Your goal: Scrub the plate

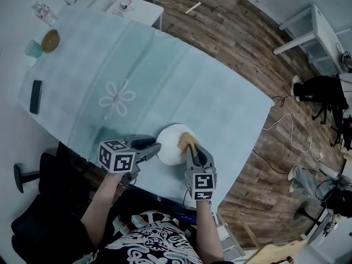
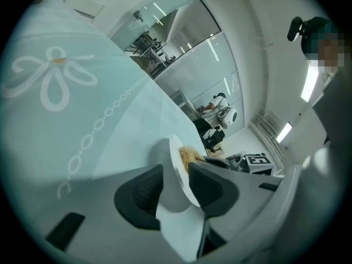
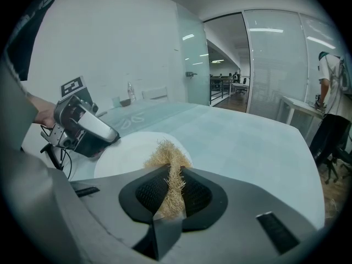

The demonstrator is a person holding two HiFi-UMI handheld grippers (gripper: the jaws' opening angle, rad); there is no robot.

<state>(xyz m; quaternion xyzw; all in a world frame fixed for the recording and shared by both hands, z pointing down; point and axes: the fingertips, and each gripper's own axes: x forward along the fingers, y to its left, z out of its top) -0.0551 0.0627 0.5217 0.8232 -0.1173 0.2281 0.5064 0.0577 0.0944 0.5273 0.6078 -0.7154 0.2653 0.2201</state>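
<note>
A white plate [image 1: 171, 142] lies on the pale green tablecloth near the table's front edge. My left gripper [image 1: 154, 146] is at the plate's left rim. In the left gripper view the rim [image 2: 179, 164] stands between the two pads of that gripper [image 2: 175, 188], which looks open, with a little slack beside one pad. My right gripper [image 1: 191, 147] is shut on a tan fibrous scrubber [image 3: 168, 158], whose tuft rests on the plate's [image 3: 129, 150] right side. The scrubber [image 2: 190, 155] also shows in the left gripper view.
Far left on the table lie a black phone [image 1: 36, 96], a glass [image 1: 32, 48], a small bowl [image 1: 50, 40] and a water bottle [image 1: 44, 12]. A flower print [image 1: 117, 99] marks the cloth. Cables [image 1: 286, 125] trail over the wooden floor at right.
</note>
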